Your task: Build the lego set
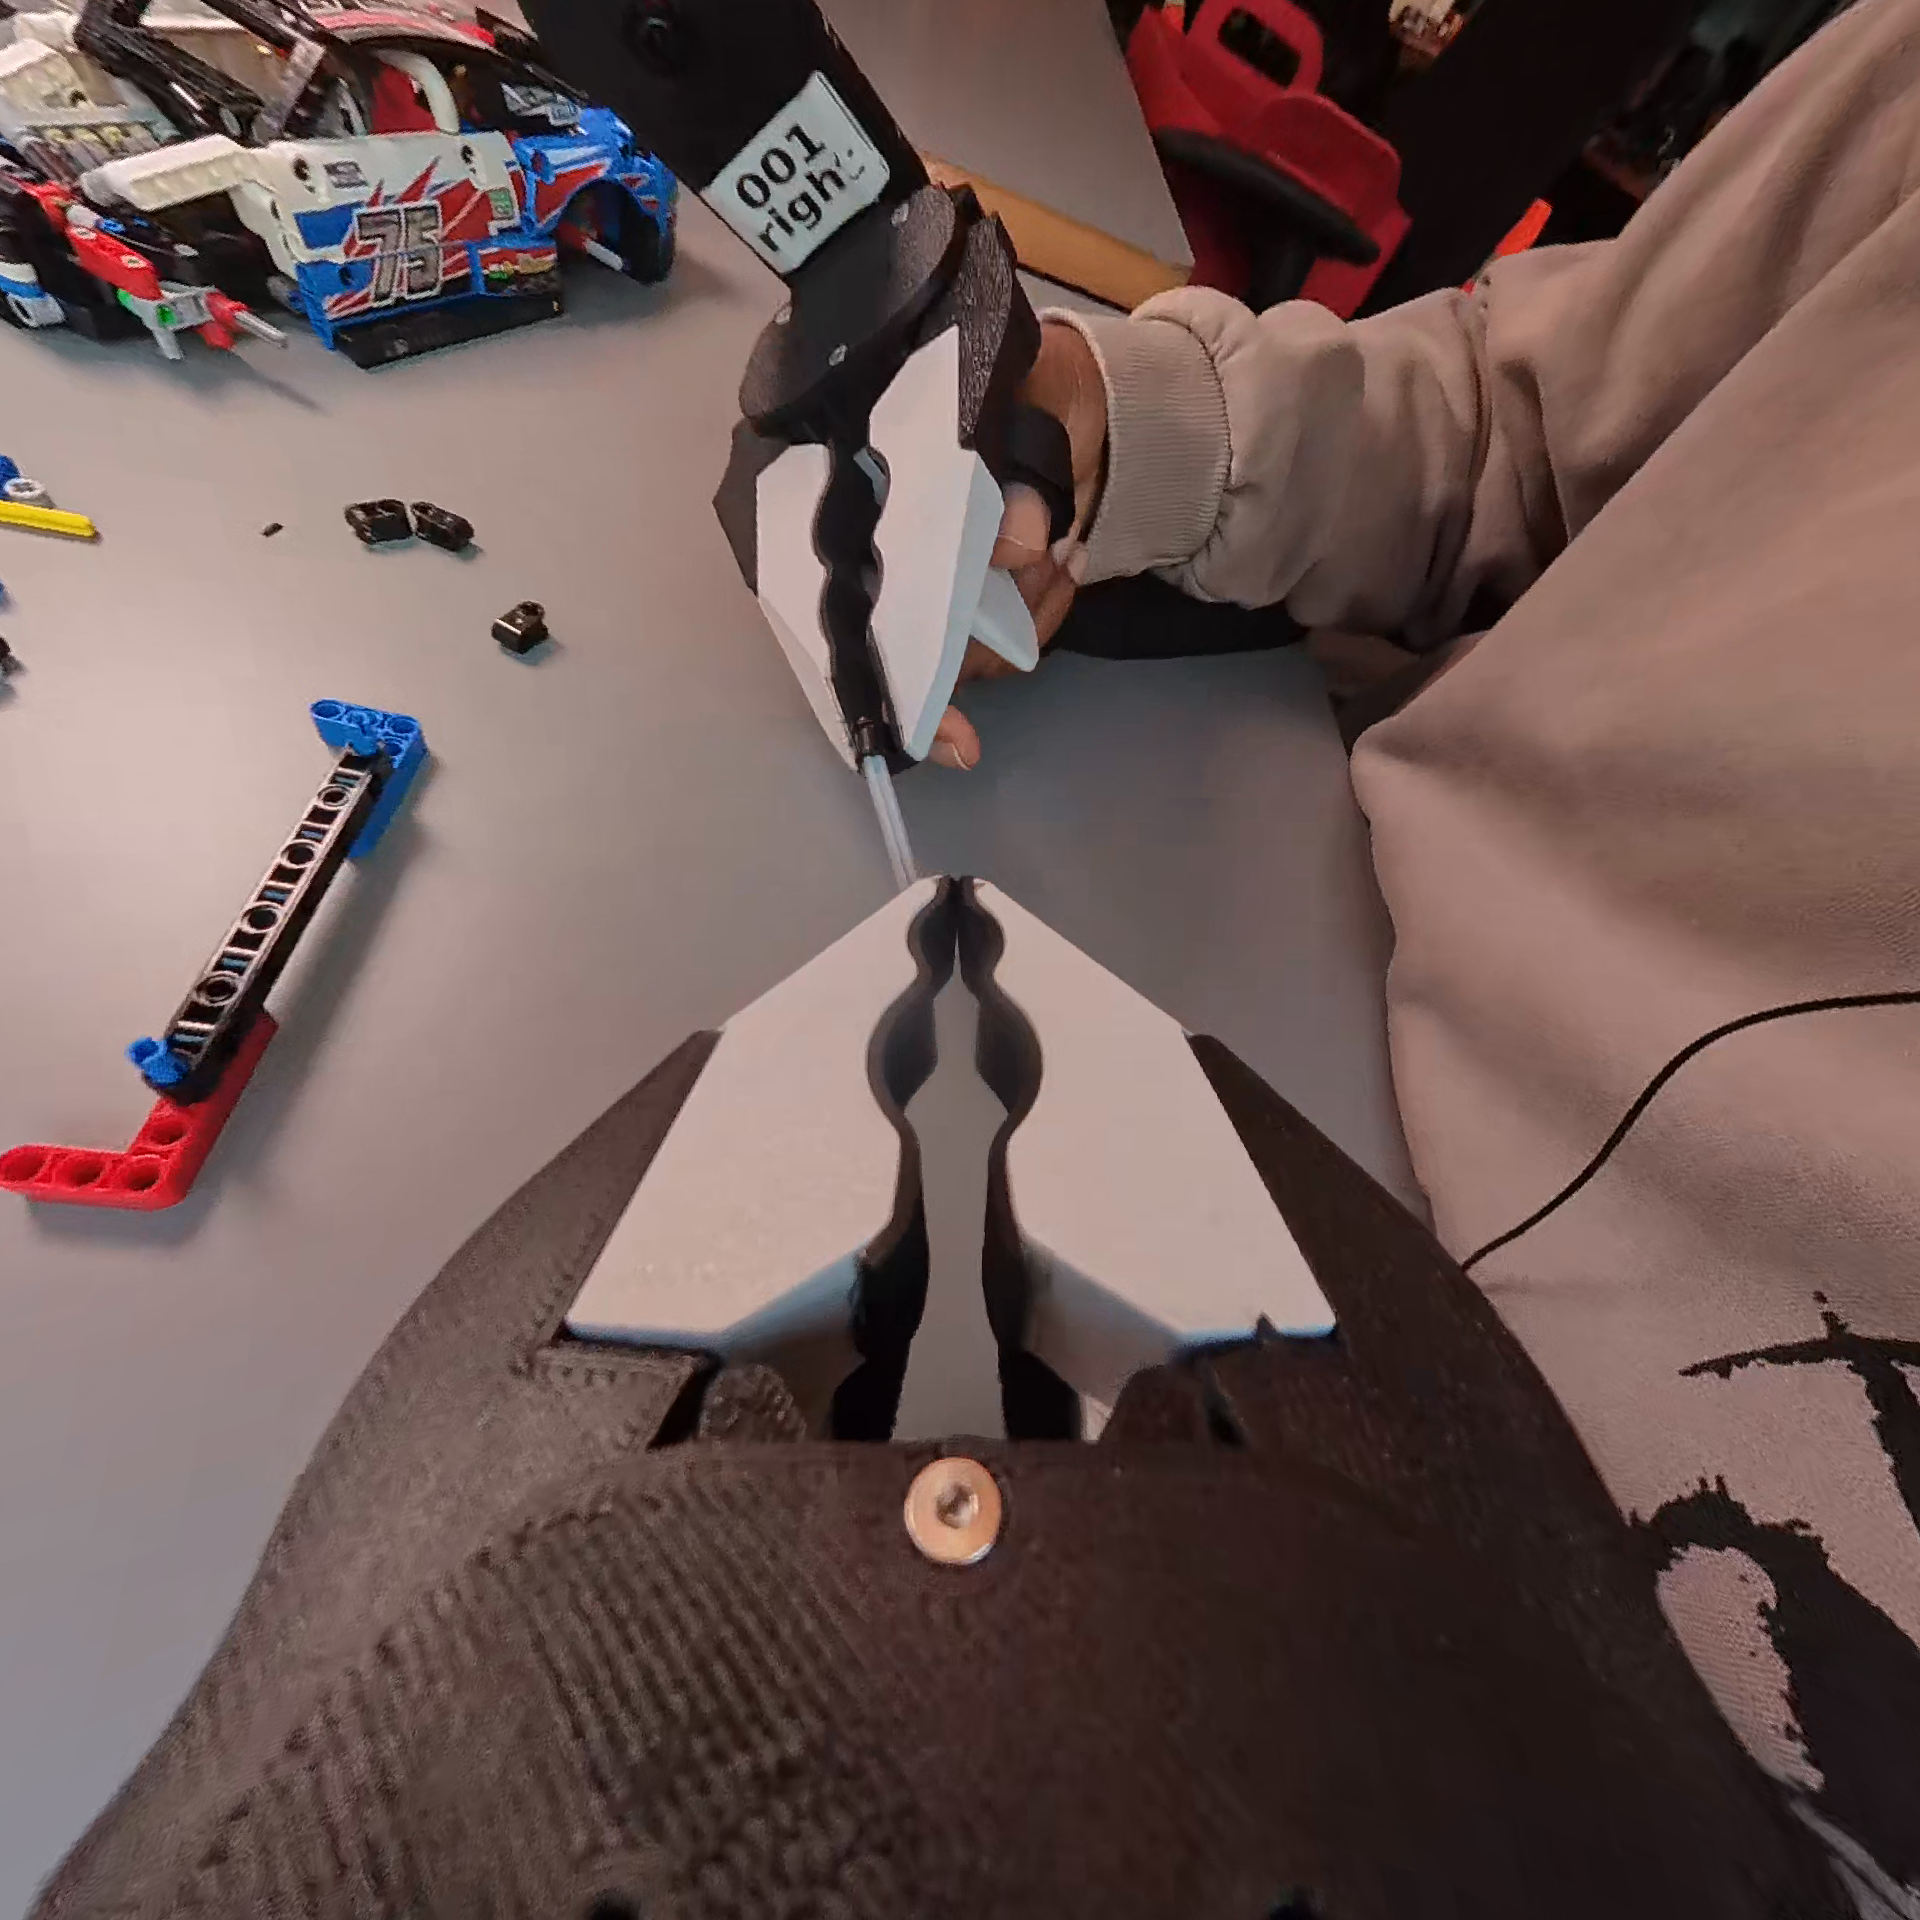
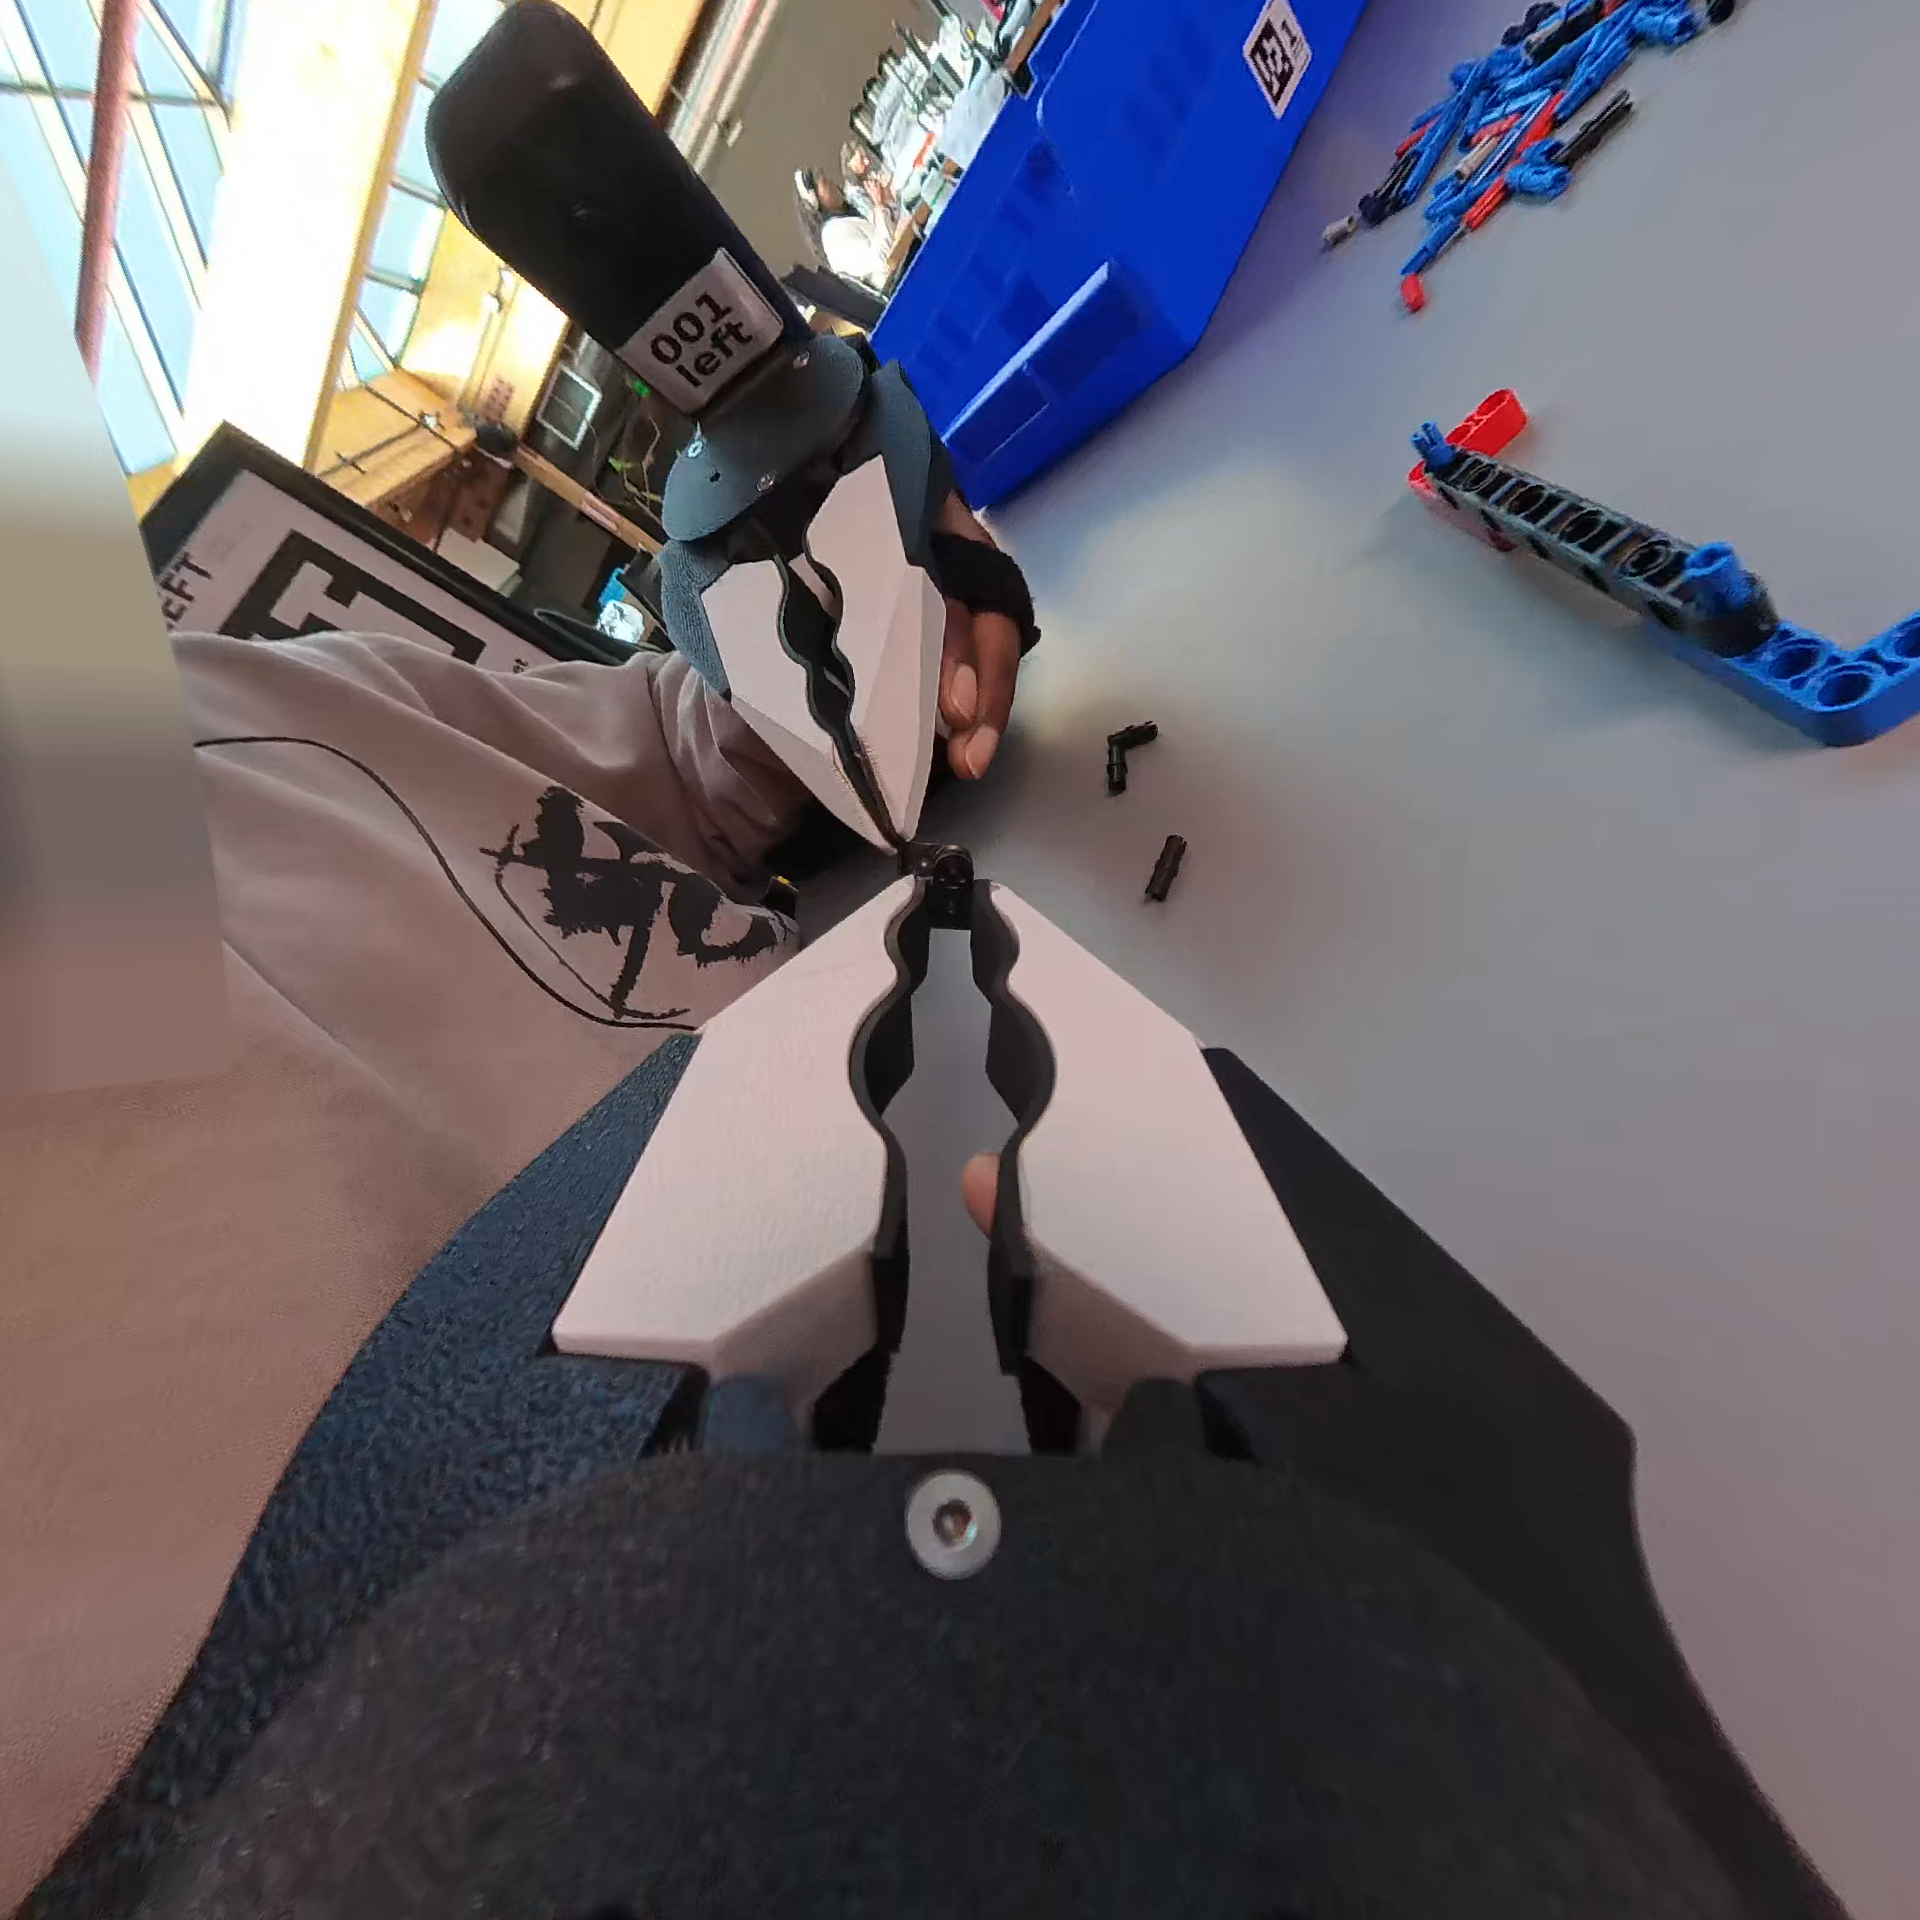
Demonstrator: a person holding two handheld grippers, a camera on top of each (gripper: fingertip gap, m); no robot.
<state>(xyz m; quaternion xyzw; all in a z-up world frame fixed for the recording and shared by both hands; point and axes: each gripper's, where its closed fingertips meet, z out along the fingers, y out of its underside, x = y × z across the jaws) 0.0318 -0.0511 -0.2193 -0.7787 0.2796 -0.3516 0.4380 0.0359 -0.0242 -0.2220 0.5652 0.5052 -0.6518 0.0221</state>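
My right gripper is shut on a small black connector. In the left wrist view, the right gripper holds this connector with a thin grey axle sticking out of it. My left gripper is shut, with its tips at the axle's free end; it seems to pinch it. In the right wrist view, the left gripper meets the connector tip to tip, and the axle is hidden. A black beam with blue and red L-pieces lies on the grey table to the left.
A partly built racing car stands at the table's far left. Small black connectors and one more lie loose. In the right wrist view there are the beam assembly, two black pins, a blue bin and a pile of blue and red parts. The person's sleeve is close by. My two grippers' fingertips are within a few centimetres of each other. The partly built racing car is about equally far from each gripper, around 30 cm.
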